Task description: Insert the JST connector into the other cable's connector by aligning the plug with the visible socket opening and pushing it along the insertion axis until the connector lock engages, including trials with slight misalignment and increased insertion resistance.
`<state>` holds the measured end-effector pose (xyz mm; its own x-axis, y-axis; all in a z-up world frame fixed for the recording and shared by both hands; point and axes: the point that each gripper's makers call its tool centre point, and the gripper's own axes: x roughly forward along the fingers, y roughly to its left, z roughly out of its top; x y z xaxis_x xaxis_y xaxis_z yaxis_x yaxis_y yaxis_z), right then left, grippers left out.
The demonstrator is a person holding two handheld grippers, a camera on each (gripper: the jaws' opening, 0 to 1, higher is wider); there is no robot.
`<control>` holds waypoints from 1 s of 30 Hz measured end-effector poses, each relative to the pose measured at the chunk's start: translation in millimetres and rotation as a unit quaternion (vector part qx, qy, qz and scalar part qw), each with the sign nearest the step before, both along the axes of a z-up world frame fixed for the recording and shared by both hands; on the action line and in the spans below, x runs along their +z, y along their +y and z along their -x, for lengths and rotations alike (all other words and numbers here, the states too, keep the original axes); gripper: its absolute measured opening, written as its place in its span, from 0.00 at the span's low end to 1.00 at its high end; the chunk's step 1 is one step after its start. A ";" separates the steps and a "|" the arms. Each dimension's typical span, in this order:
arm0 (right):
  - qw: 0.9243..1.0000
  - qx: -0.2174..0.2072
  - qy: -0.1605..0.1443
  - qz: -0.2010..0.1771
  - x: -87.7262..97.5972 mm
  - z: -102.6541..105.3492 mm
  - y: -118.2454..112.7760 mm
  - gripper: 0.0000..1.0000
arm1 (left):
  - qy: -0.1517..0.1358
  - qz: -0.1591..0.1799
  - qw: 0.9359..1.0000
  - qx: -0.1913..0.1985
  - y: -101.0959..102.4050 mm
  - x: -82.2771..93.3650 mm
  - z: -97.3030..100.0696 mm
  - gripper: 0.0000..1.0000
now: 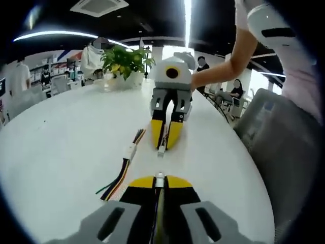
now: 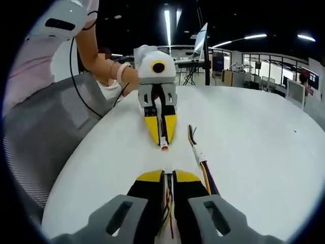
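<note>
JST connector (image 1: 160, 176) pinched at the tips of the left tongs (image 1: 159, 179), just above the tabletop (image 1: 61, 152); mating connector (image 1: 161, 149) pinched by the right tongs (image 1: 164, 144), facing it, a small gap between; both tongs pressed together on their parts. Best approach, I judge: square the two housings along one axis, close slowly, no twisting. Socket opening and lock tab too small to make out; a spare cable (image 1: 124, 168) lies beside.

Both cameras low over white desk (image 1: 61, 132), facing each other at close range; each frames opposite hand-held gripper; shared: desk strip between, loose cable (image 1: 124, 168).
</note>
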<state>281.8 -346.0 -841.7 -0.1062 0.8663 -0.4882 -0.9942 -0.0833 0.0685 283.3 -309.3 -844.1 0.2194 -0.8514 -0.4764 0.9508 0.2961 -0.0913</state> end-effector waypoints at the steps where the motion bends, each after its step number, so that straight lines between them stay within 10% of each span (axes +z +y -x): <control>1: 1.000 0.000 0.000 -0.001 0.8 0.0 0.3 0.04 | 0.003 -0.002 1.000 0.001 0.7 0.1 -0.5 0.00; 30: 0.999 0.041 -0.012 0.019 17.3 -6.7 21.8 0.03 | 0.005 -0.004 1.000 -0.013 -7.9 24.8 -6.0 0.00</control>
<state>288.5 -324.2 -824.4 -0.1642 0.8354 -0.5246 -0.9854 -0.1625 0.0497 289.3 -317.2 -819.3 0.1926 -0.8528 -0.4855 0.9570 0.2726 -0.0991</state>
